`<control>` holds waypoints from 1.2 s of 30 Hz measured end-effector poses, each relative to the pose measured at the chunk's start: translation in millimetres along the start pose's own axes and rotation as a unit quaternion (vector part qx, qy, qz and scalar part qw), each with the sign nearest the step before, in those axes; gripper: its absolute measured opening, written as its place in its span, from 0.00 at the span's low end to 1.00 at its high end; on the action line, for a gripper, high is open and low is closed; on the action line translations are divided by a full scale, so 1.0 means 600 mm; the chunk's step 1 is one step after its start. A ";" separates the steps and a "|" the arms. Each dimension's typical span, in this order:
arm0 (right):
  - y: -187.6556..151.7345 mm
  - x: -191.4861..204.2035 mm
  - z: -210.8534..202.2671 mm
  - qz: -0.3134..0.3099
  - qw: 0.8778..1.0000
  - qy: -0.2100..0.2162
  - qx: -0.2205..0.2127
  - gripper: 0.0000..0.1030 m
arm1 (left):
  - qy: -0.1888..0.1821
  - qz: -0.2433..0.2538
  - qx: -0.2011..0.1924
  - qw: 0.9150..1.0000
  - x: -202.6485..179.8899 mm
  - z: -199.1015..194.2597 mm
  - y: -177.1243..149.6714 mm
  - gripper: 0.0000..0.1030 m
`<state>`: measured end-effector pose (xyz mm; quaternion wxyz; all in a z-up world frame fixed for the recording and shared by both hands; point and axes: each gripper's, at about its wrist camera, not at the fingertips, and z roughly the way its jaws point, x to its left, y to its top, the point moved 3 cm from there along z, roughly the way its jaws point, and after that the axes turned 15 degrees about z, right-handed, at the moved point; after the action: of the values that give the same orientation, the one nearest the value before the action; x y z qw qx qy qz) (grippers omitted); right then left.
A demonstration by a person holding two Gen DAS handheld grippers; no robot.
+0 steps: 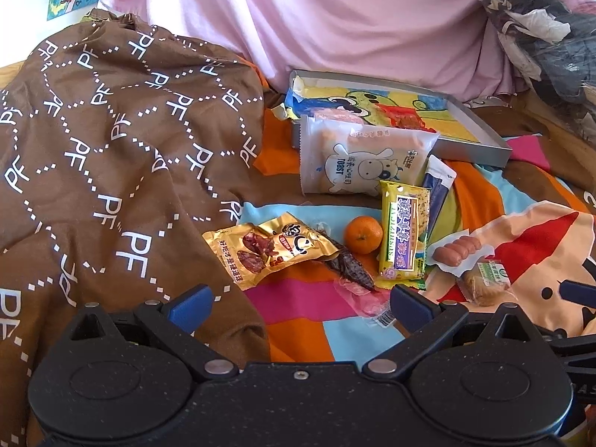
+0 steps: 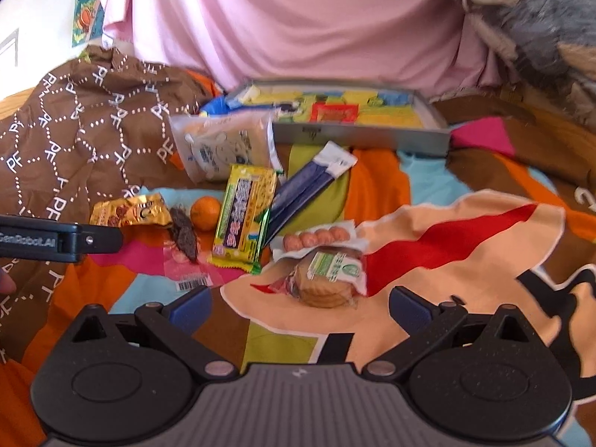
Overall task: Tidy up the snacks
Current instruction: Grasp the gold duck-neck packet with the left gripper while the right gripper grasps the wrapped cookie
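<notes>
Both tools hang spread and empty over a bed with a bright patchwork sheet (image 1: pixel 316 309) — the left tool (image 1: pixel 300 307) above a clear-wrapped dark dried snack (image 1: pixel 352 268), the right tool (image 2: pixel 300 309) just before a clear packet of round biscuits (image 2: pixel 327 283). Beyond lie a small orange mandarin (image 1: pixel 363 234), a gold foil meat packet (image 1: pixel 266 249), a yellow wrapped bar (image 1: pixel 404 234) and a white toast bag (image 1: pixel 363 160) (leaning on a shallow grey cartoon-lined box (image 1: pixel 473 147)) — beside a rumpled brown printed cloth (image 1: pixel 111 141).
</notes>
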<state>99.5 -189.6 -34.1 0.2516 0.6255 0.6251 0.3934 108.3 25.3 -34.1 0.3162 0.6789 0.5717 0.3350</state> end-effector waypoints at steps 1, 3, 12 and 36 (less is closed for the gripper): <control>0.001 -0.001 0.007 0.003 1.000 0.003 0.007 1.00 | -0.001 -0.001 0.001 1.000 0.001 0.002 -0.001 0.98; 0.004 0.000 0.018 0.005 1.000 0.007 0.014 1.00 | -0.001 -0.002 0.002 1.000 0.002 0.005 -0.001 0.98; 0.021 -0.011 0.062 0.023 0.999 -0.011 0.043 1.00 | 0.000 0.042 -0.018 0.999 0.013 0.031 0.033 0.98; 0.031 -0.023 0.136 0.074 0.995 -0.012 0.071 0.95 | -0.109 0.115 0.040 0.987 0.078 0.164 0.069 0.95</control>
<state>177.6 -190.6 -67.5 0.1840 0.6911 0.6004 0.3578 217.6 60.9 -52.8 0.3093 0.7845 0.4649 0.2698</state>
